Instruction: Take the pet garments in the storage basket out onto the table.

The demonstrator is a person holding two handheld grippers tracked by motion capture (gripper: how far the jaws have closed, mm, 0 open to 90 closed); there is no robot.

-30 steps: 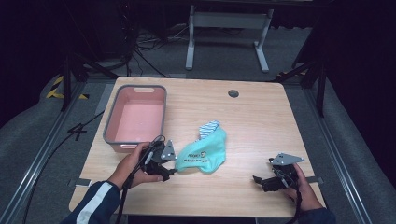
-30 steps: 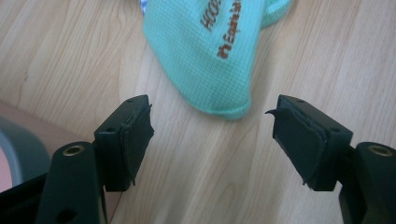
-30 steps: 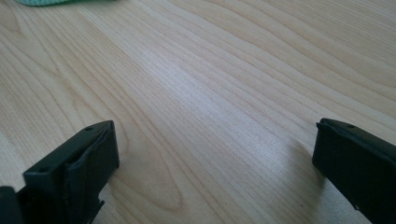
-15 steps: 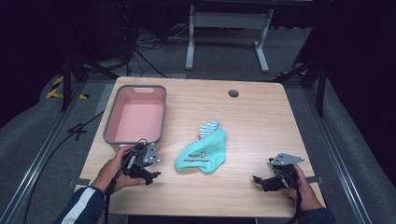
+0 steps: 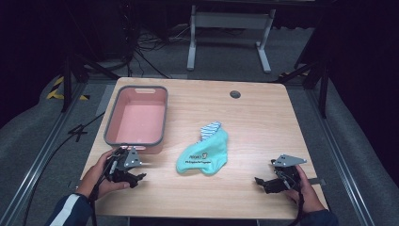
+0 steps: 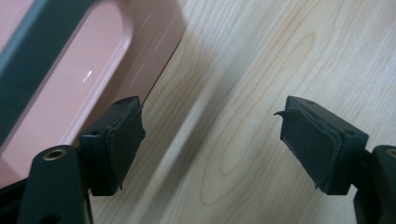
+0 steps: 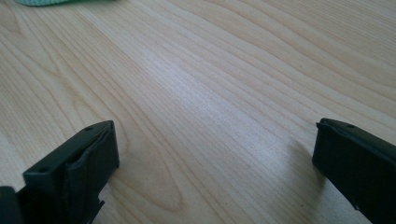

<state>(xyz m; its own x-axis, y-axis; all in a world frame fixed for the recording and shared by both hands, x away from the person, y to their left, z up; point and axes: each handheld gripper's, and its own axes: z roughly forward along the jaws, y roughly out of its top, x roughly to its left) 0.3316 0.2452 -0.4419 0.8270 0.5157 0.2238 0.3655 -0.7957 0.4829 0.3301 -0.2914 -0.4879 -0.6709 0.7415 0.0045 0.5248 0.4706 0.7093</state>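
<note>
A teal sock [image 5: 207,154] with a small printed logo lies flat in the middle of the wooden table [image 5: 263,122], and a blue-and-white striped sock [image 5: 210,128] pokes out from its far end. My left gripper [image 5: 139,170] hovers low at the front left, just in front of the pink bin [image 5: 136,117]. Its jaws have just been opening and hold nothing, as the left gripper view [image 6: 210,126] shows over bare wood beside the bin's wall [image 6: 70,74]. My right gripper [image 5: 260,181] rests open at the front right, empty [image 7: 215,140], with the teal sock's edge [image 7: 51,2] far ahead.
The pink bin has a grey rim and sits at the table's left side. A round cable hole [image 5: 235,94] is at the back. Metal stand legs [image 5: 226,28] and cables lie on the floor beyond the table.
My left gripper has drawn back leftward from the teal sock's edge to the front of the pink bin. The sock stays flat on the table. The right hand has kept still.
</note>
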